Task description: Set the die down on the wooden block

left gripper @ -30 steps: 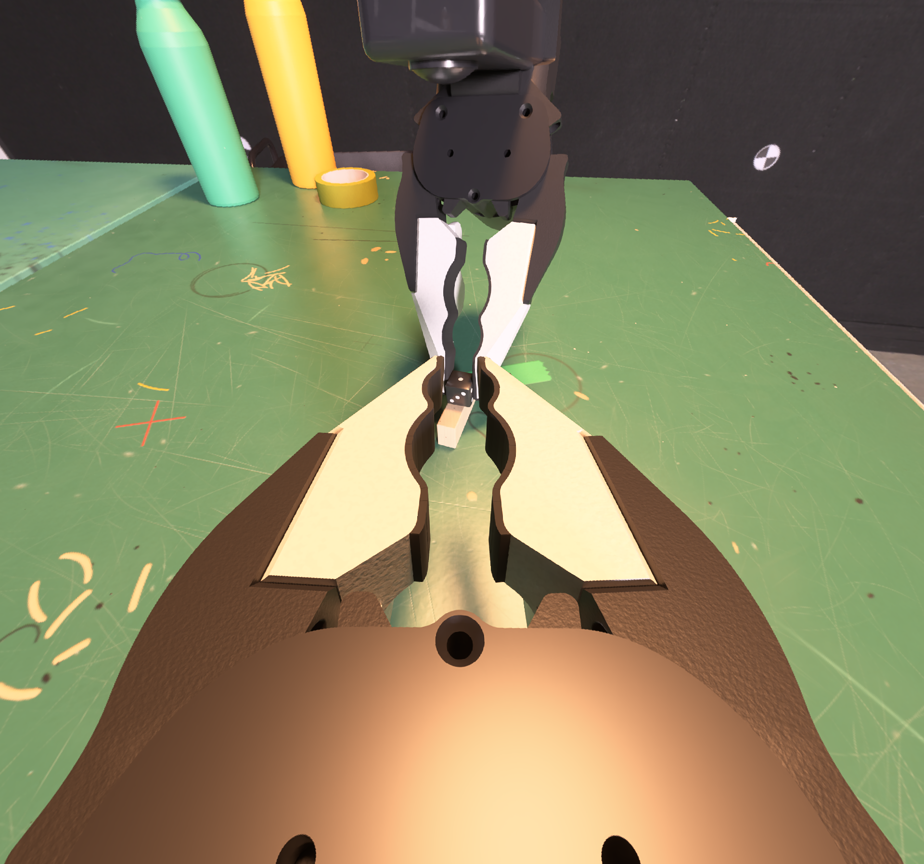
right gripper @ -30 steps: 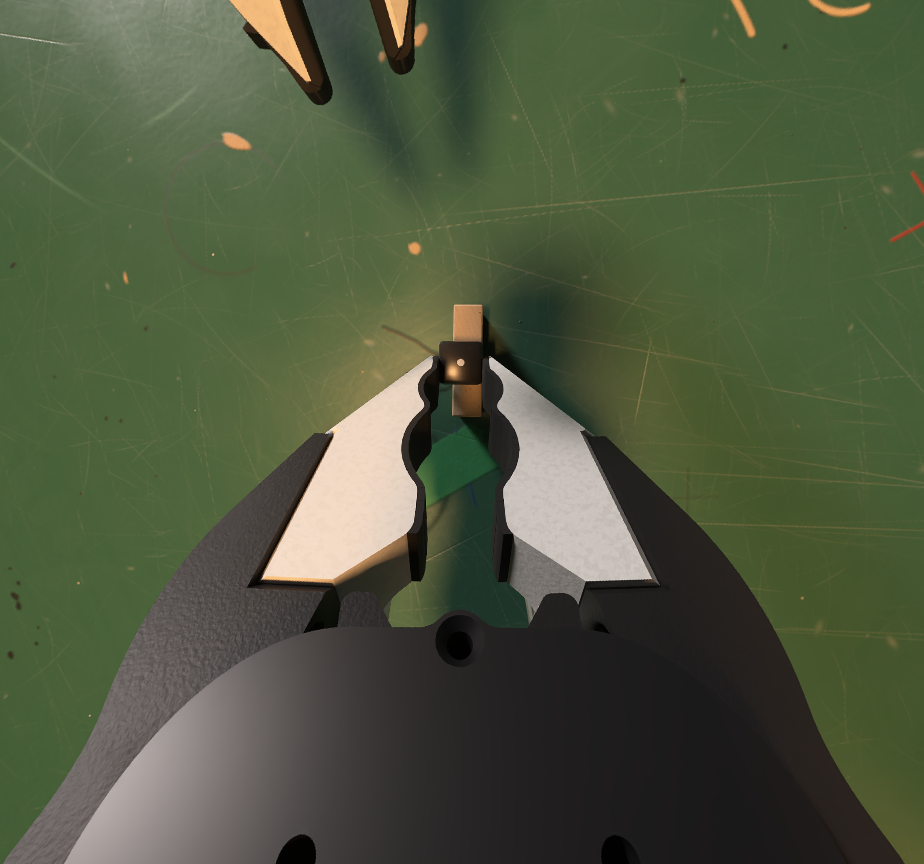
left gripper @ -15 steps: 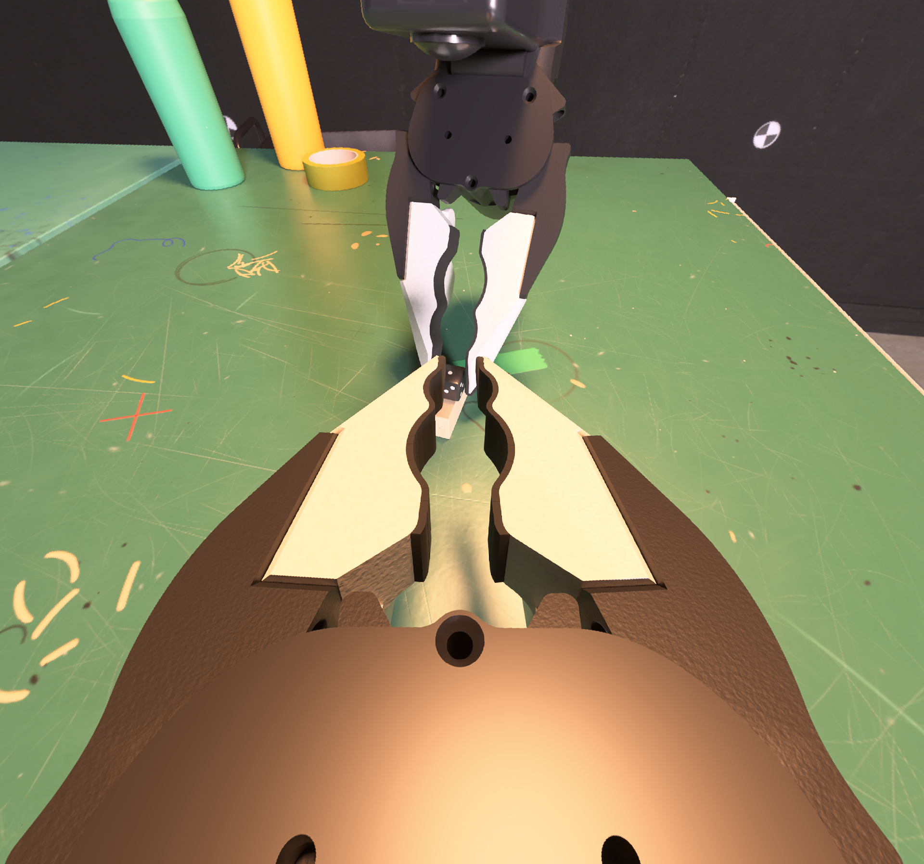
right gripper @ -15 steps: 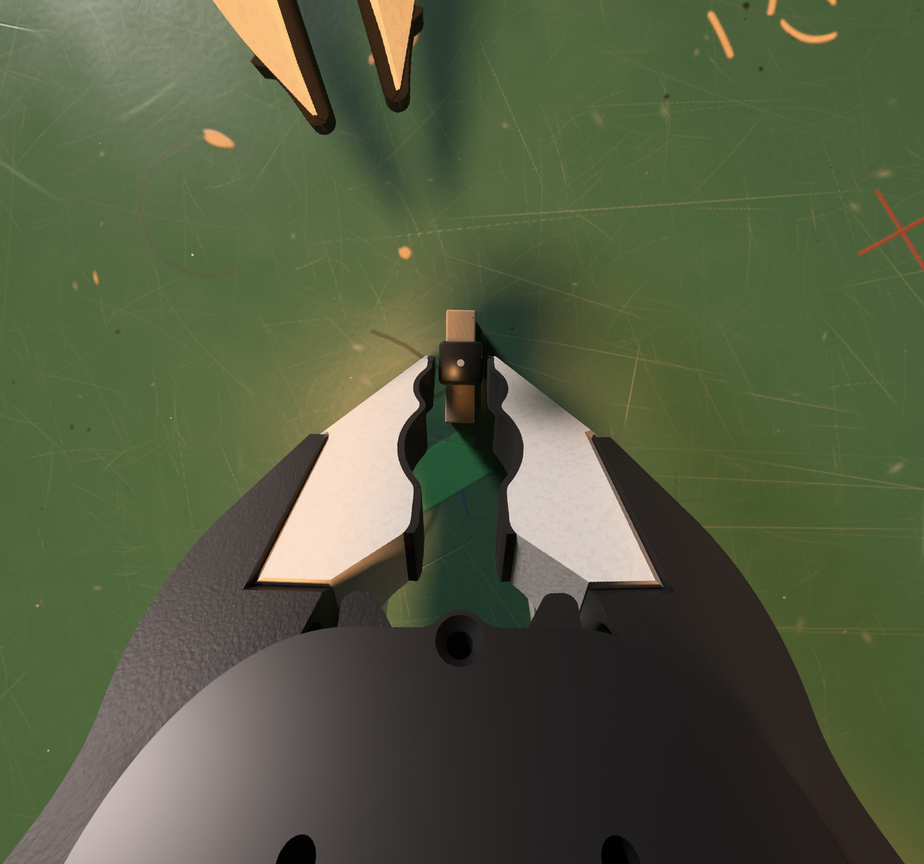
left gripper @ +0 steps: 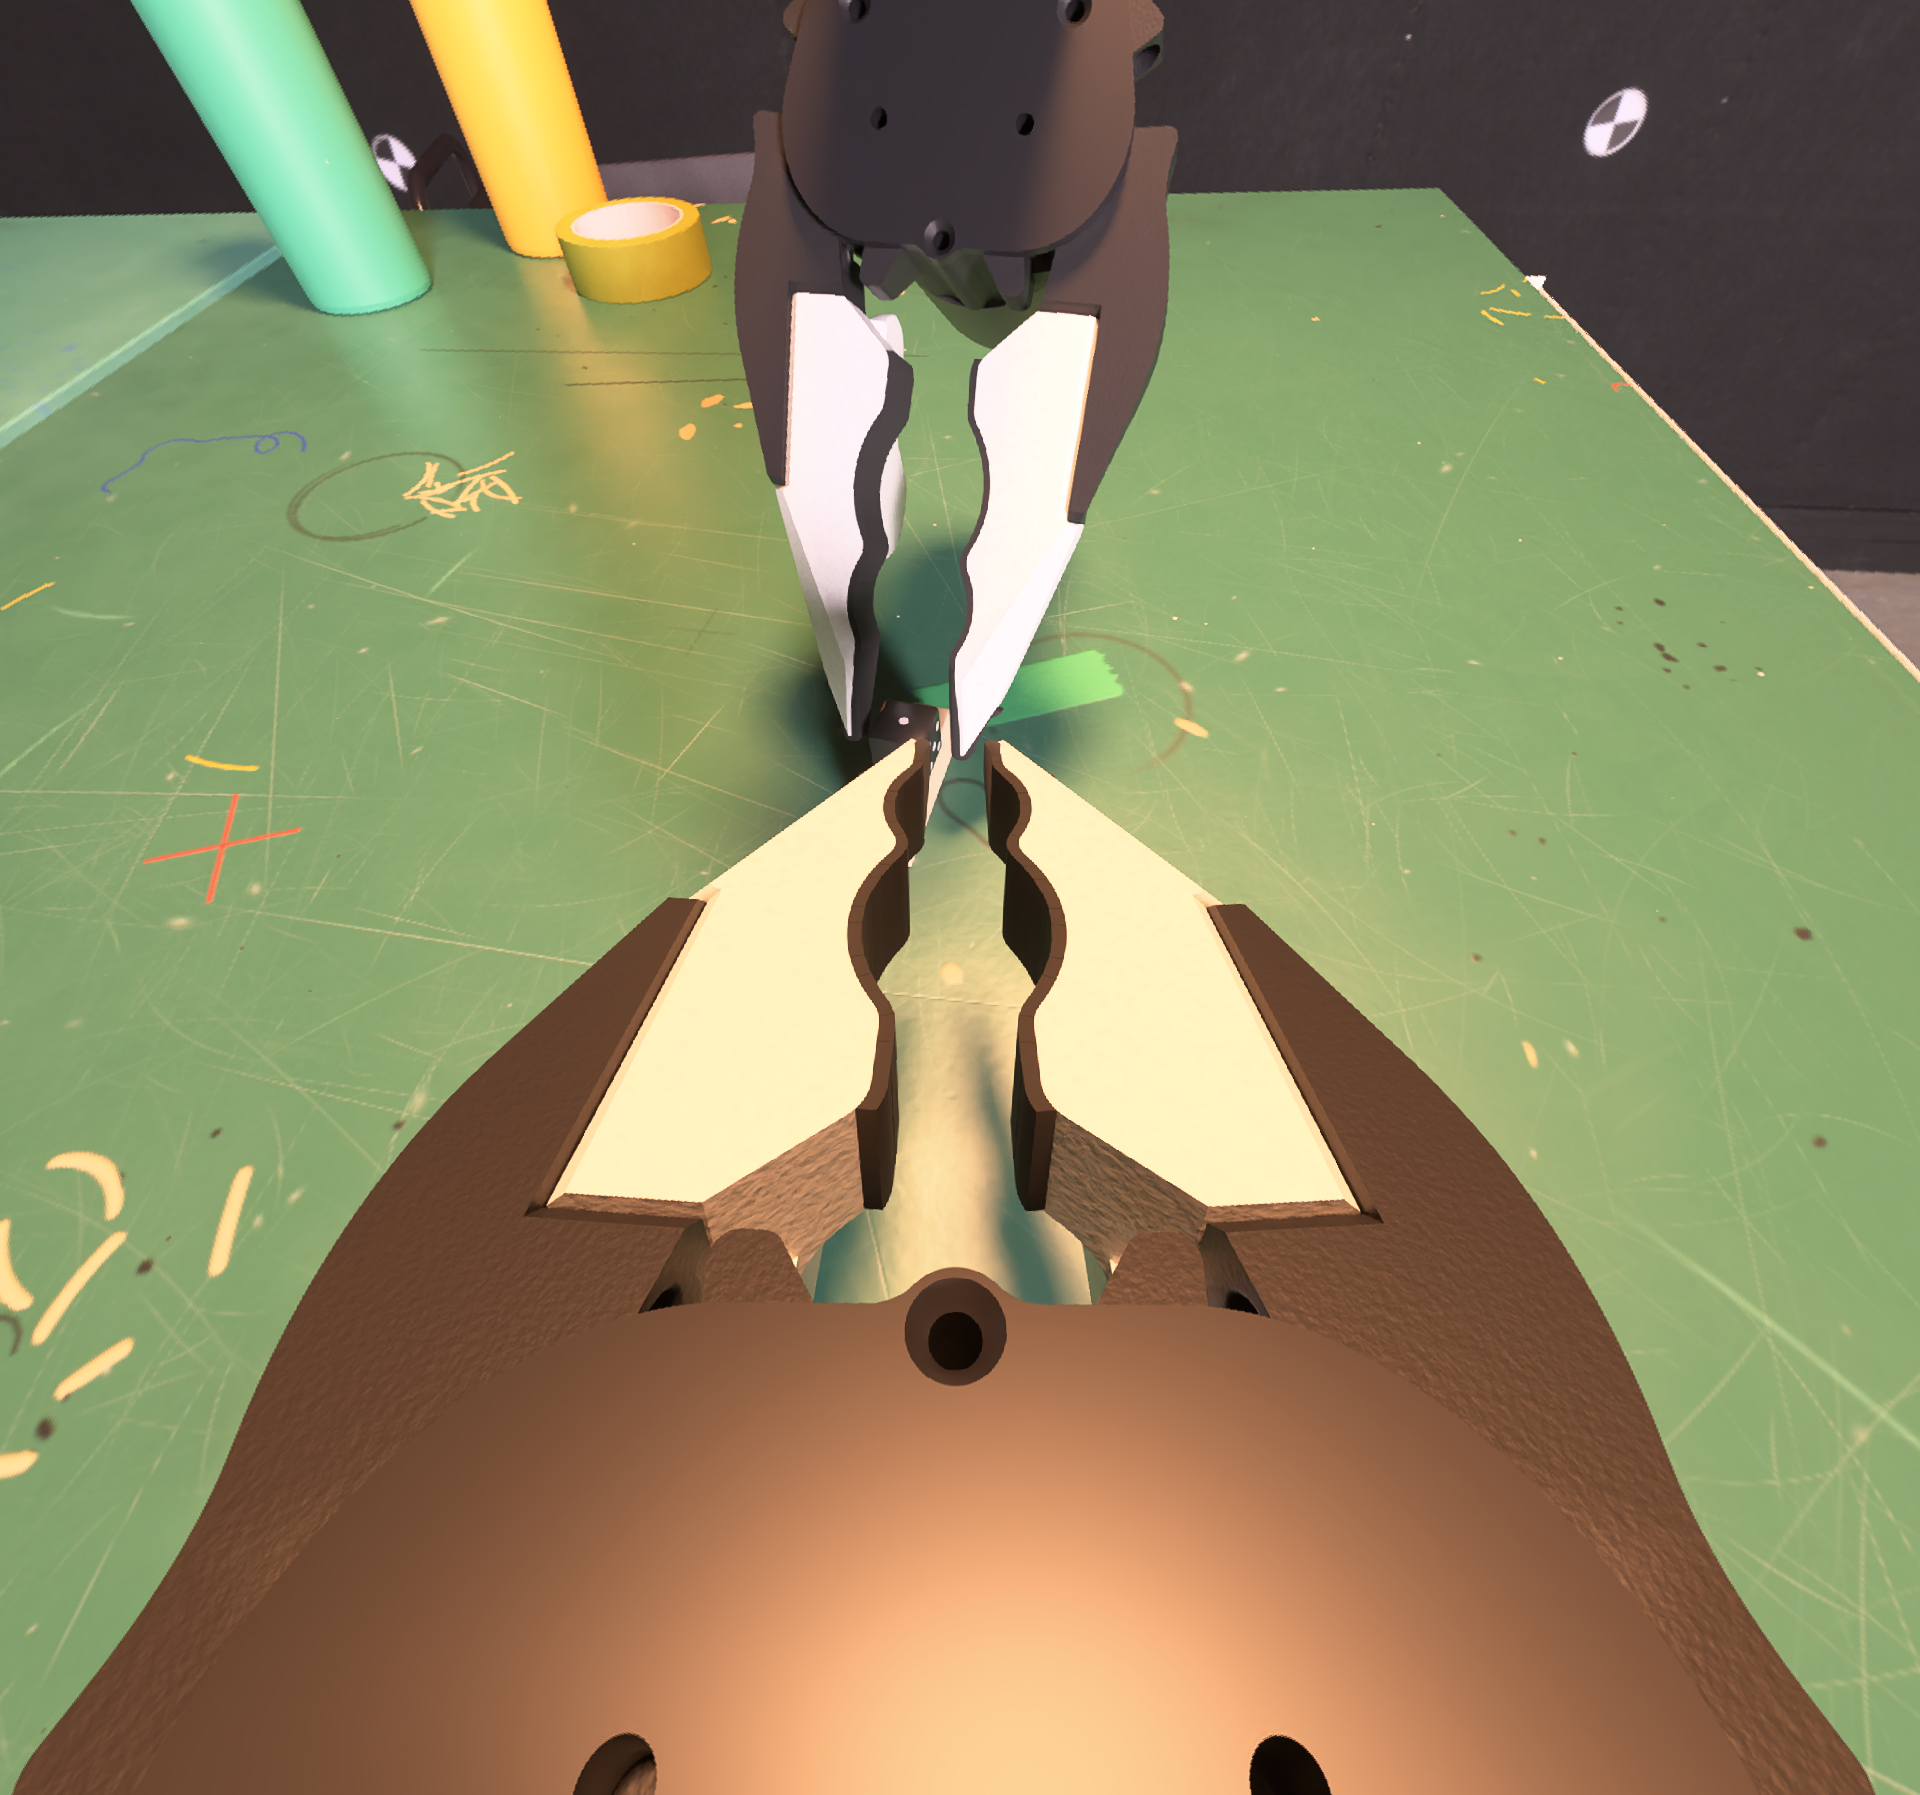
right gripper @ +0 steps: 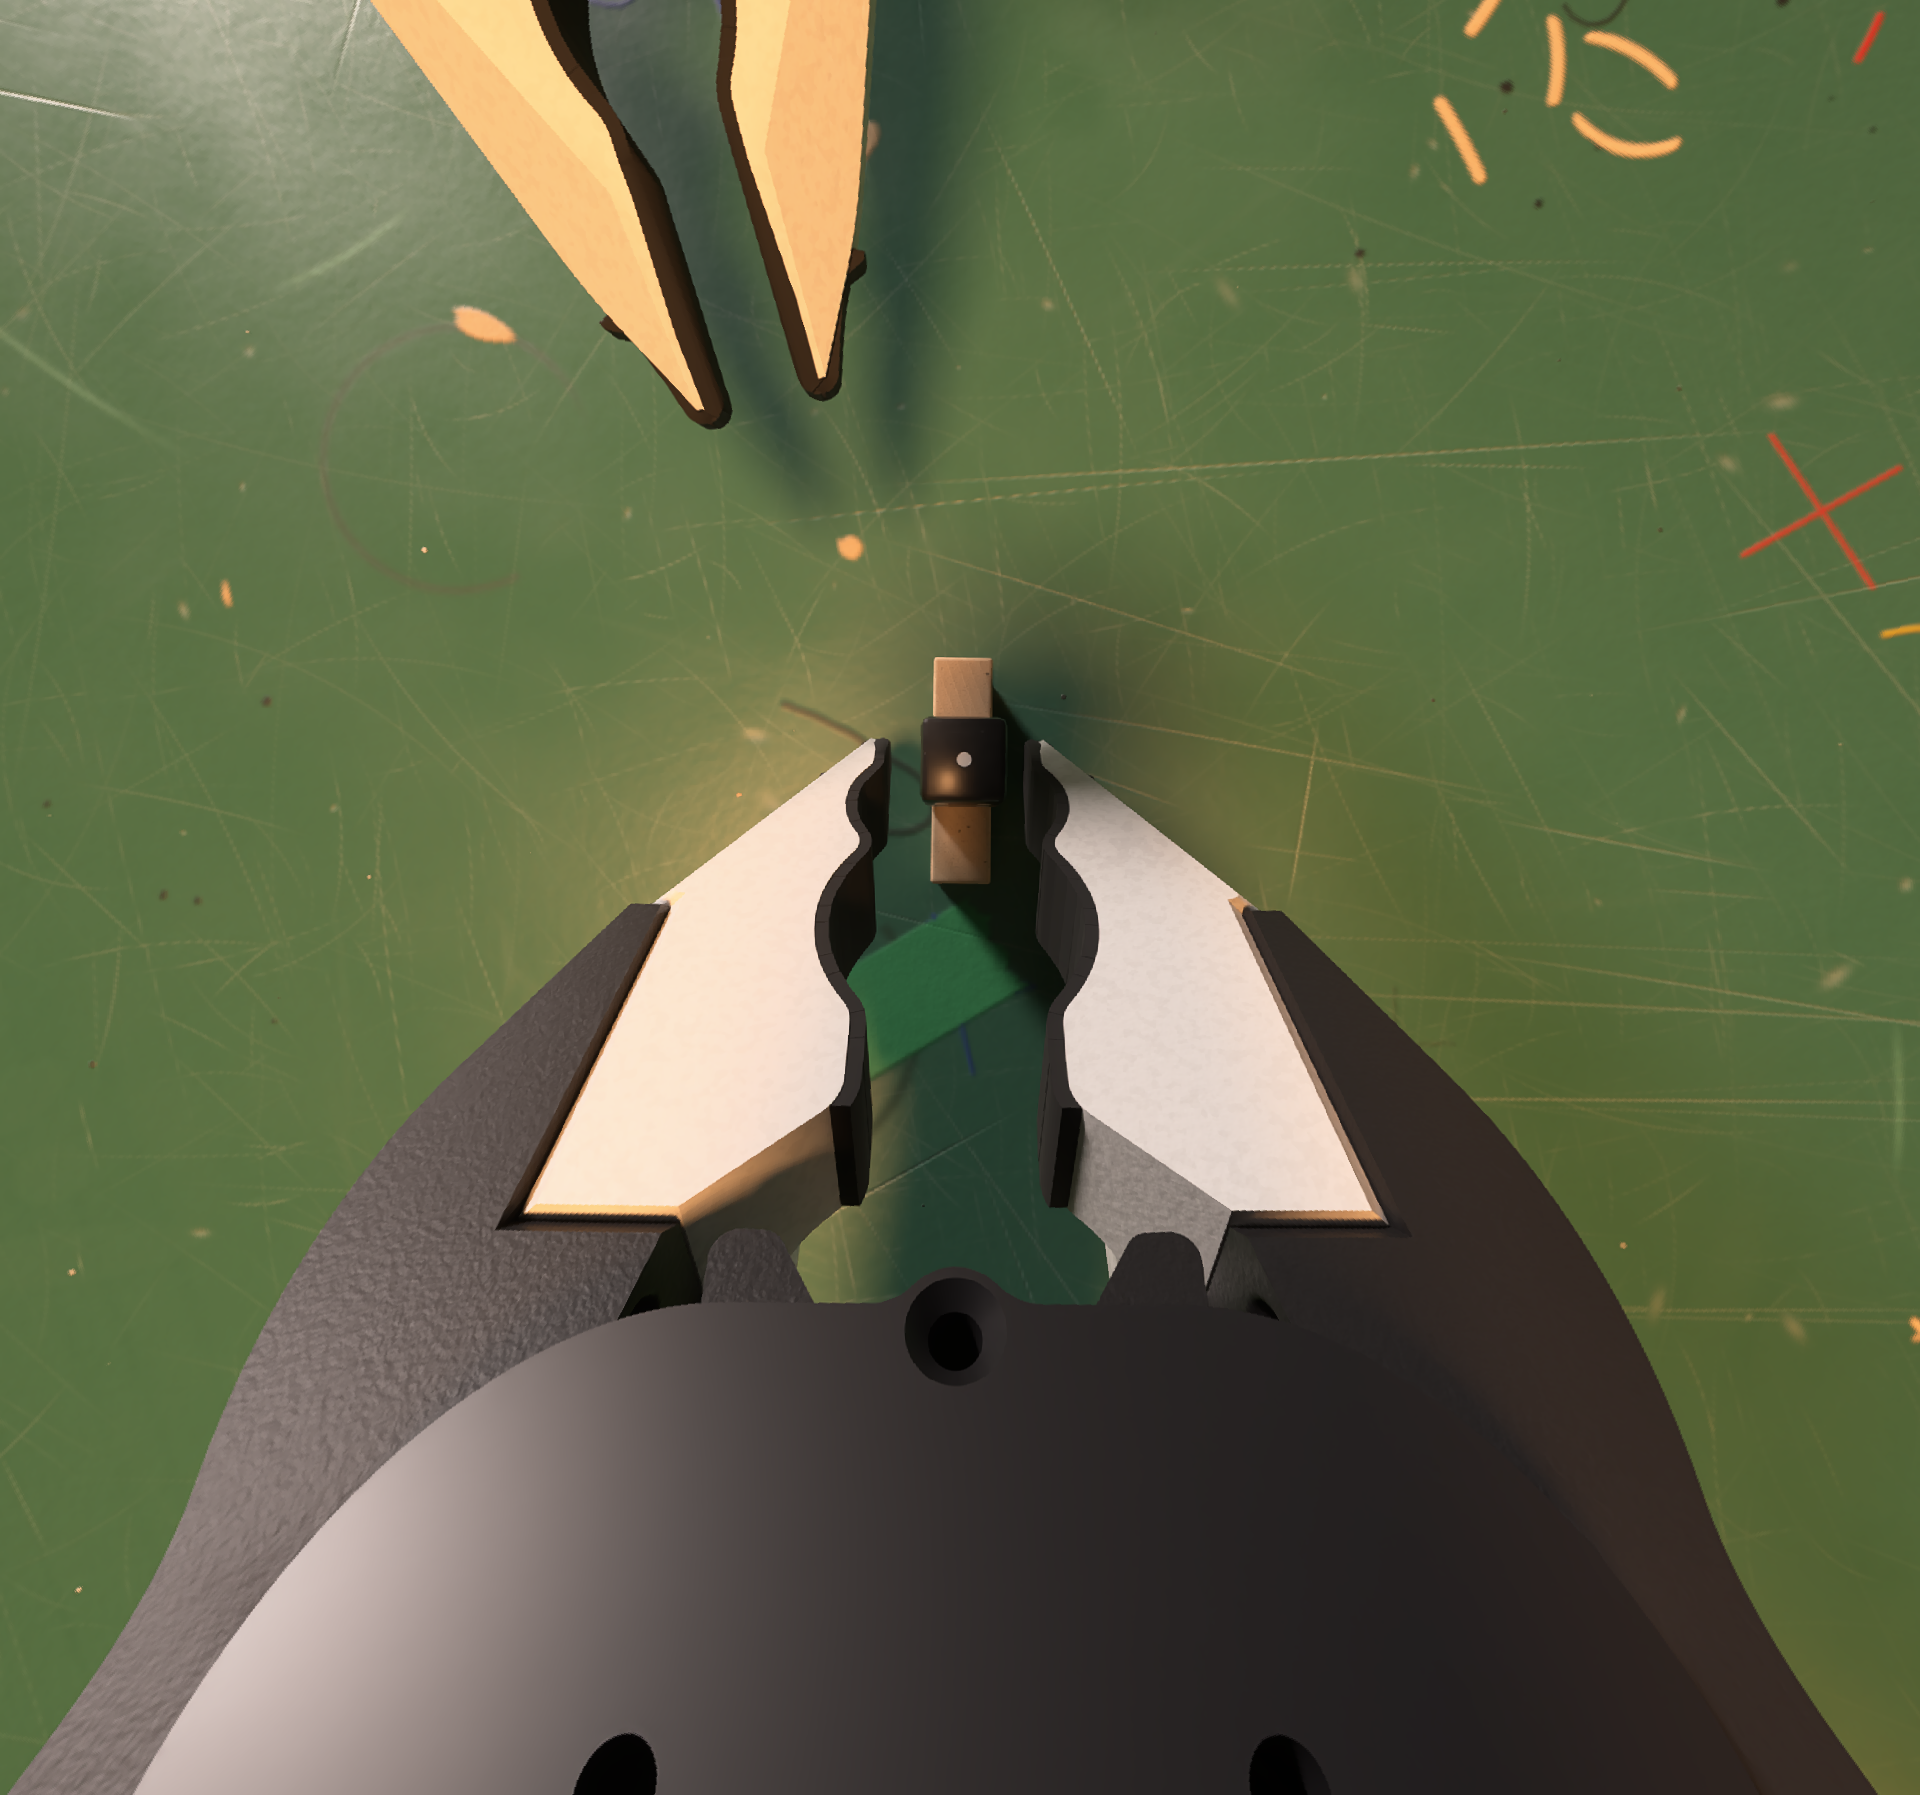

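Note:
A small black die [right gripper: 961, 760] sits on top of the thin wooden block [right gripper: 958, 846], which lies flat on the green table [right gripper: 1351, 602]. My right gripper [right gripper: 956, 758] points straight down with its jaws either side of the die; there is a gap on each side, so it is open and not holding the die. In the left wrist view it [left gripper: 906, 737] hangs over the die [left gripper: 906, 725], and the block is mostly hidden. My left gripper [left gripper: 953, 758] is empty, its jaws a narrow gap apart, just short of the block. It also shows in the right wrist view [right gripper: 767, 398].
A green bottle [left gripper: 260, 104], a yellow bottle [left gripper: 488, 62] and a yellow tape roll [left gripper: 634, 249] stand at the far left. A green tape patch [left gripper: 1060, 685] lies beside the block. The table's right edge [left gripper: 1714, 498] runs diagonally.
My right gripper's jaws have parted and let go of the die, which stays on the block. My left gripper has moved forward, closer to the block.

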`<state>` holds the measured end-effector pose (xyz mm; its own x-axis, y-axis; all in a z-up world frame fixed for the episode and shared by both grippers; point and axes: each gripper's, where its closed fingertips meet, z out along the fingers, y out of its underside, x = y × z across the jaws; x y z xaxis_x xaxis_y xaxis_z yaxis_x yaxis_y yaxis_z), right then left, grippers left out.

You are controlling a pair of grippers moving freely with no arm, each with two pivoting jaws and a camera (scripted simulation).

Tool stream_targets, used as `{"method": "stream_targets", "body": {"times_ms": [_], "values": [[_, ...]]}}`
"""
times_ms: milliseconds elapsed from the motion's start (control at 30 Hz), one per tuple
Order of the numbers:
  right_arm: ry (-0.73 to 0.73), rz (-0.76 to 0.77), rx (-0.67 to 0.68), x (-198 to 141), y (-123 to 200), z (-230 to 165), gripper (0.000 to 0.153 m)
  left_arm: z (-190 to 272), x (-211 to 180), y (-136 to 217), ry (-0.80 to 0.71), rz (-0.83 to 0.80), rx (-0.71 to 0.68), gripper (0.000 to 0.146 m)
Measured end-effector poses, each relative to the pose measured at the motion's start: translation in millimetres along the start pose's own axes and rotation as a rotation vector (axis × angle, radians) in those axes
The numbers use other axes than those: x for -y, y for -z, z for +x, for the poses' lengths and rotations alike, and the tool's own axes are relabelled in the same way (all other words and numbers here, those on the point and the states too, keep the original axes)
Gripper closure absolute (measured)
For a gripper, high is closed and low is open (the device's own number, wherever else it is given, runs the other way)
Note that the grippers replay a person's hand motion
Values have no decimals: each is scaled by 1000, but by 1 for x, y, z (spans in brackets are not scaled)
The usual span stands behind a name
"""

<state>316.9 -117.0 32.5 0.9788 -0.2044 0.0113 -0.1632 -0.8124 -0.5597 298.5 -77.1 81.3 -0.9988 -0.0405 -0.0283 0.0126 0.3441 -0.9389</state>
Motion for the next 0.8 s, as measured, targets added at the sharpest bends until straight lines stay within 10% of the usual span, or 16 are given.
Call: {"method": "stream_targets", "body": {"times_ms": [800], "values": [[22, 10, -30, -3, -4, 5, 127, -7, -40, -48, -335, -329, 52, 133]]}}
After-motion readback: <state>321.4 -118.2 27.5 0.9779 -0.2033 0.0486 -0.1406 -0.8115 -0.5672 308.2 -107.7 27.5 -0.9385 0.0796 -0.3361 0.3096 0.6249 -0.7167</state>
